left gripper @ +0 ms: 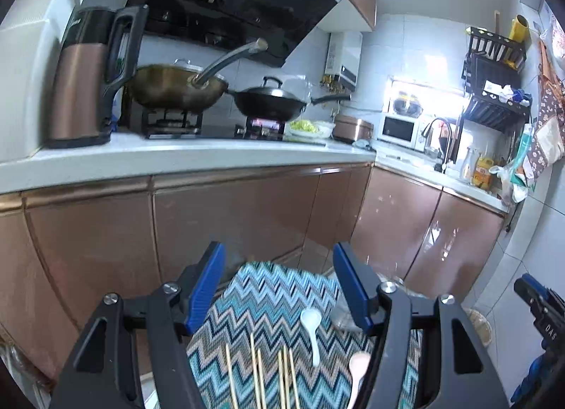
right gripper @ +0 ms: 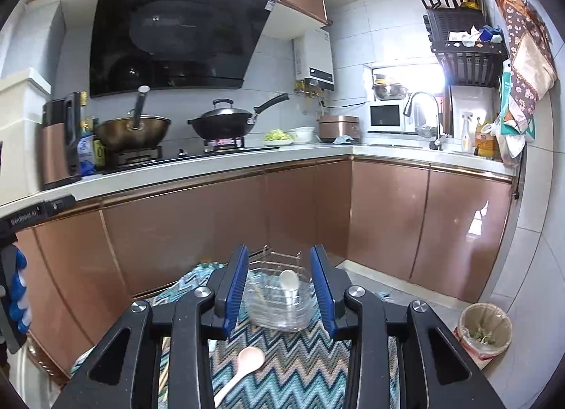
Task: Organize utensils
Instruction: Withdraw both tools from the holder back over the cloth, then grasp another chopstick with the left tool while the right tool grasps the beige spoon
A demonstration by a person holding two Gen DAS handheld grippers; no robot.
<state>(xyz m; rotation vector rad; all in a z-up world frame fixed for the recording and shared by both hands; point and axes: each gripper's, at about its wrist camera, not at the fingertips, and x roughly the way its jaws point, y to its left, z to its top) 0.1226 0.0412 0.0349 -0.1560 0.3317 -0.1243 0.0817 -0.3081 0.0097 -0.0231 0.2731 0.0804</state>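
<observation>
A zigzag-patterned cloth point(left gripper: 272, 299) covers a small table below both grippers. In the left wrist view a white spoon point(left gripper: 312, 331), a pink spoon point(left gripper: 356, 373) and several wooden chopsticks point(left gripper: 257, 377) lie on it. My left gripper point(left gripper: 279, 260) is open and empty above them. In the right wrist view a clear plastic holder point(right gripper: 279, 303) on a wire rack point(right gripper: 282, 257) holds a white spoon point(right gripper: 289, 285) and a chopstick. The pink spoon point(right gripper: 243, 366) lies nearer. My right gripper point(right gripper: 280, 264) is open and empty, its jaws either side of the holder.
Copper kitchen cabinets point(right gripper: 219, 218) stand behind the table, under a white counter point(left gripper: 176, 158) with a kettle point(left gripper: 84, 80), two woks point(left gripper: 176, 87) and a sink tap point(right gripper: 423, 116). A lined bin point(right gripper: 483, 329) stands on the floor at the right.
</observation>
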